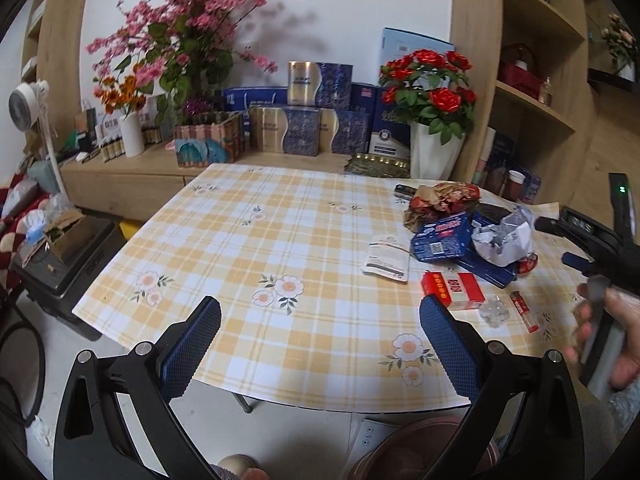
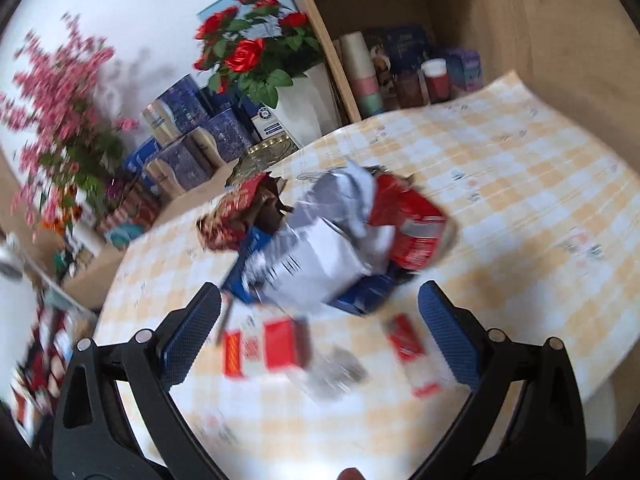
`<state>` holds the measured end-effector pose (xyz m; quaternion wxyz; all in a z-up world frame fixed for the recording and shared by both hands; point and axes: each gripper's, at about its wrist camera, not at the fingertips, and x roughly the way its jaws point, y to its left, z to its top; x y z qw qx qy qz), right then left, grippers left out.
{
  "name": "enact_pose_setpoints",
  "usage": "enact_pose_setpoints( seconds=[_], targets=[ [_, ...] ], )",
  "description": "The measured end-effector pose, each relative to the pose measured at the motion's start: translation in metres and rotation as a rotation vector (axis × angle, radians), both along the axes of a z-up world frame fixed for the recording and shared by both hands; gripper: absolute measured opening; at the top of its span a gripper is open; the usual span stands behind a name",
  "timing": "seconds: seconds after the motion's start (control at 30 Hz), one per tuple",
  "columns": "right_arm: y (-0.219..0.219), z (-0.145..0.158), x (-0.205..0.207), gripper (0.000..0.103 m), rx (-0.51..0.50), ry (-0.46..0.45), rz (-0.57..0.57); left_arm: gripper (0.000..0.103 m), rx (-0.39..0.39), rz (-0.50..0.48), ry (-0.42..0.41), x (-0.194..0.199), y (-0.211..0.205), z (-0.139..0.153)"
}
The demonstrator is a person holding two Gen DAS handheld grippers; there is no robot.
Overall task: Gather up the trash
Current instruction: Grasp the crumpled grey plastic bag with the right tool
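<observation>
A heap of trash lies on the right part of the checked tablecloth (image 1: 256, 248): a crumpled brown-red wrapper (image 1: 440, 200), blue cartons (image 1: 440, 240), a crumpled white-grey bag (image 1: 504, 240), a flat white packet (image 1: 386, 258), a red and white box (image 1: 454, 290), clear crumpled film (image 1: 494, 312) and a small red stick pack (image 1: 524, 312). My left gripper (image 1: 320, 344) is open and empty over the table's near edge. My right gripper (image 2: 320, 344) is open above the red box (image 2: 264, 346) and stick pack (image 2: 408, 350), short of the white bag (image 2: 320, 264) and a red pack (image 2: 416, 232); this view is blurred.
Red roses in a white pot (image 1: 434, 148), stacked blue gift boxes (image 1: 316, 120) and pink blossoms (image 1: 192, 32) line a low wooden cabinet behind the table. Wooden shelves (image 1: 536, 92) rise at right. A black box with clutter (image 1: 68, 256) stands on the floor at left. A hand (image 1: 612, 336) holds the right gripper.
</observation>
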<state>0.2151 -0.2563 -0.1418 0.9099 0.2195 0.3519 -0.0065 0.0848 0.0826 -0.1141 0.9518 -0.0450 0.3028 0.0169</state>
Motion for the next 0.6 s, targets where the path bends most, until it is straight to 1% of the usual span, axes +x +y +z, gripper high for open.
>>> enact_pose_setpoints(
  seconds=[0.03, 0.13, 0.2, 0.27, 0.33, 0.4, 0.43, 0.47, 0.5, 0.57, 0.6],
  targets=[
    [0.003, -0.004, 0.014, 0.097, 0.031, 0.007, -0.026, 0.097, -0.002, 0.005, 0.002, 0.001, 0.003, -0.002],
    [0.009, -0.013, 0.041, 0.097, 0.075, 0.037, -0.091, 0.097, -0.005, 0.023, 0.014, 0.004, 0.012, -0.009],
    [0.009, -0.022, 0.058, 0.098, 0.118, 0.073, -0.146, 0.097, -0.011, 0.025, 0.025, 0.005, 0.016, -0.013],
    [0.006, -0.032, 0.071, 0.098, 0.132, 0.135, -0.221, 0.097, -0.018, 0.026, 0.037, 0.006, 0.017, -0.017],
    [0.002, -0.044, 0.081, 0.098, 0.175, 0.192, -0.265, 0.097, -0.033, 0.023, 0.047, 0.009, 0.018, -0.021],
    [-0.002, -0.054, 0.083, 0.097, 0.184, 0.247, -0.288, 0.097, -0.044, 0.016, 0.052, 0.011, 0.018, -0.023],
    [-0.005, -0.059, 0.083, 0.094, 0.2, 0.273, -0.298, 0.097, -0.05, 0.007, 0.055, 0.012, 0.016, -0.024],
    [-0.007, -0.063, 0.082, 0.088, 0.223, 0.272, -0.294, 0.097, -0.052, -0.001, 0.056, 0.013, 0.015, -0.025],
    [-0.009, -0.065, 0.08, 0.078, 0.243, 0.271, -0.283, 0.097, -0.053, -0.006, 0.057, 0.013, 0.013, -0.025],
    [-0.012, -0.067, 0.072, 0.069, 0.251, 0.272, -0.26, 0.097, -0.053, -0.018, 0.058, 0.014, 0.008, -0.027],
    [-0.013, -0.067, 0.069, 0.063, 0.257, 0.267, -0.25, 0.097, -0.056, -0.027, 0.06, 0.015, 0.005, -0.028]
  ],
)
